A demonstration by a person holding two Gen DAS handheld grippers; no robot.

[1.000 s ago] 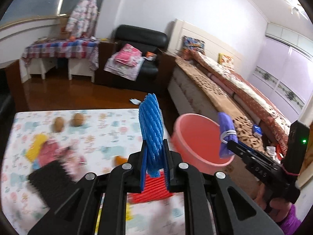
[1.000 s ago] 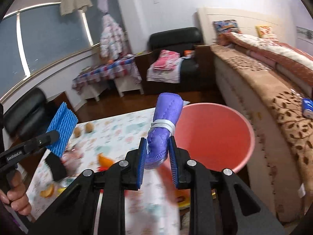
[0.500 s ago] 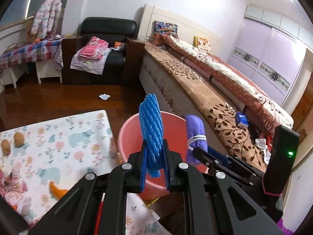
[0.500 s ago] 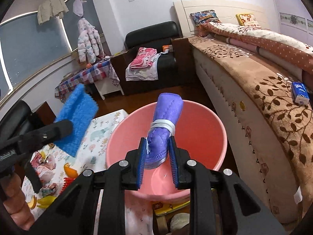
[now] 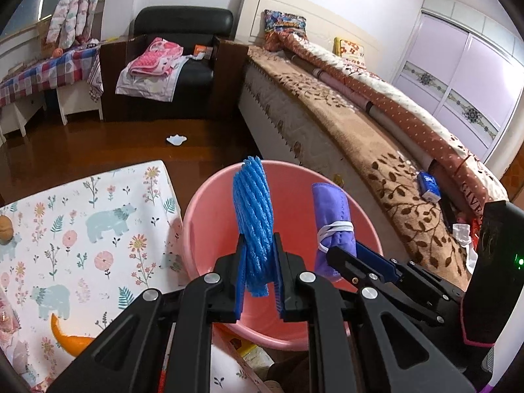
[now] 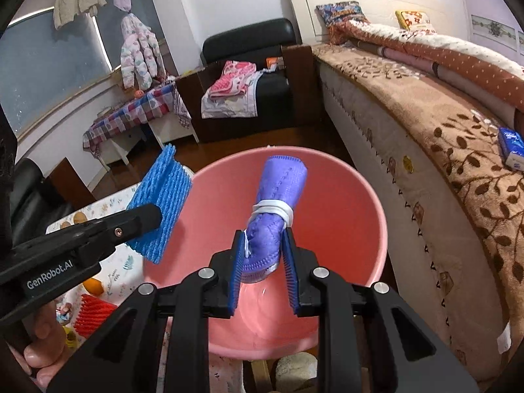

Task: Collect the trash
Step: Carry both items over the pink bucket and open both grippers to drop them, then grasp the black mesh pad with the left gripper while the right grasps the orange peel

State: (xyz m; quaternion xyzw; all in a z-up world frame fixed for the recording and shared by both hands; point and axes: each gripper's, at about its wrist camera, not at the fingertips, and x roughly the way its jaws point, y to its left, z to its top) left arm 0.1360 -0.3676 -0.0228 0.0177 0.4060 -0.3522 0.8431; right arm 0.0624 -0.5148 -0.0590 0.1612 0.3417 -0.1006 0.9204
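I have swung both claws off the desk [image 5: 82,222]; bucket [image 6: 376,216] now below. Left claw [image 5: 258,275] grips net [image 5: 253,216], right claw [image 6: 263,255] grips mask [image 6: 278,196]; release next.

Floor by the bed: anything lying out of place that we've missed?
Yes. A small white scrap lies alone on the wooden floor, between the sofa and the flowered table. It looks like stray trash. Both grippers are busy over the pink bucket, holding the blue foam net and purple roll.
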